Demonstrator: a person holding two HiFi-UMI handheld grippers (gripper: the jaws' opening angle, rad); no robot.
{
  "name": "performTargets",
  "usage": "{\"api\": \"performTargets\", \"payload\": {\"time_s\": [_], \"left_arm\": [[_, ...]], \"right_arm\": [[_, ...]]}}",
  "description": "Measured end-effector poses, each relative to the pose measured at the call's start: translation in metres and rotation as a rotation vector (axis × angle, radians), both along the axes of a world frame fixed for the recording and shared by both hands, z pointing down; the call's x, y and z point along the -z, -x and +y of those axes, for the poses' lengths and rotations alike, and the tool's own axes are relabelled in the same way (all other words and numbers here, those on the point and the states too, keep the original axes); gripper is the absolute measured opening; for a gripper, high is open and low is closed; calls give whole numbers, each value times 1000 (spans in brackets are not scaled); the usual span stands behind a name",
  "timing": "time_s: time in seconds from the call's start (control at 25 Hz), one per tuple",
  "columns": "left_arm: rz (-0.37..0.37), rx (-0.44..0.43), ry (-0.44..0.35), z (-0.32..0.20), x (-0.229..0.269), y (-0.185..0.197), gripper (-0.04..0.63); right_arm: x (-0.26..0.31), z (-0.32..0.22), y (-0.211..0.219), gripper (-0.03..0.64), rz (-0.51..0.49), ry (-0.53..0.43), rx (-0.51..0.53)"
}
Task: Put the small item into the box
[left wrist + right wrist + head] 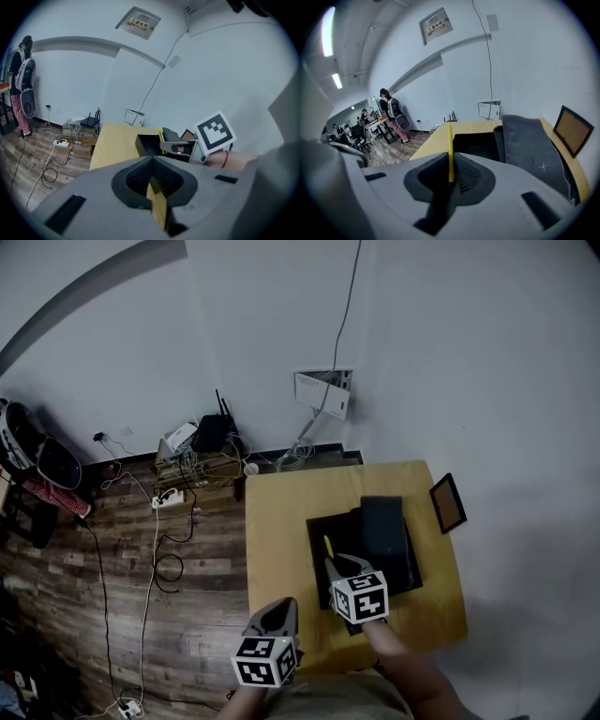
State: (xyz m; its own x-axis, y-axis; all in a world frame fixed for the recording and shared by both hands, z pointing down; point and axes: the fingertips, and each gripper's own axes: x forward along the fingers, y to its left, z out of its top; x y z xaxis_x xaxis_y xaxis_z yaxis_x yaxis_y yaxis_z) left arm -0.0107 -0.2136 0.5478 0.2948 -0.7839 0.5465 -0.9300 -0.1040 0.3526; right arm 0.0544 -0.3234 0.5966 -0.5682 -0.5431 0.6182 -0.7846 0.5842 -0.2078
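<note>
A thin yellow stick [450, 145] stands upright between the jaws of my right gripper [451, 176], which is shut on it. In the head view the yellow stick [328, 547] and my right gripper [331, 564] hang over the left part of the open black box [317, 529] on the wooden table [281, 531]. The box's dark lid [384, 531] lies across its right side. My left gripper [281, 608] is shut and holds nothing, low at the table's front edge. From the left gripper view, my left gripper [152, 180] points at the box [146, 143] and the right gripper [180, 147].
A small brown picture frame [448, 502] leans at the table's right edge by the white wall. Left of the table, a router, power strips and cables [192, 460] lie on the wooden floor. Far off, people stand at desks [389, 117].
</note>
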Motion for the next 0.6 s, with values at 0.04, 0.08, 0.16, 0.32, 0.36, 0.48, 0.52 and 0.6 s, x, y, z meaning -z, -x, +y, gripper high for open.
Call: {"api": "performTargets", "payload": {"time_s": [0.04, 0.08, 0.16, 0.32, 0.36, 0.48, 0.52, 0.6], "left_arm": [[-1, 0, 1, -2, -1, 0, 2], [-1, 0, 2, -3, -1, 1, 2], [-1, 1, 3, -5, -2, 1, 2], [-2, 7, 12, -7, -7, 1, 2], [-3, 8, 14, -7, -8, 2, 2], [-4, 3, 18, -6, -8, 2, 2], [-5, 2, 19, -6, -8, 2, 2], [-5, 3, 19, -7, -7, 2, 2]], "right_arm": [[-6, -4, 0, 34, 12, 13, -5], [-12, -7, 0, 34, 22, 27, -10], [-23, -12, 1, 34, 37, 54, -15], [-47, -18, 2, 34, 63, 118, -17], [-52, -19, 3, 34, 70, 134, -18], [-63, -20, 5, 34, 97, 171, -19], [-66, -21, 6, 34, 103, 182, -17], [-74, -23, 6, 34, 118, 207, -17]]}}
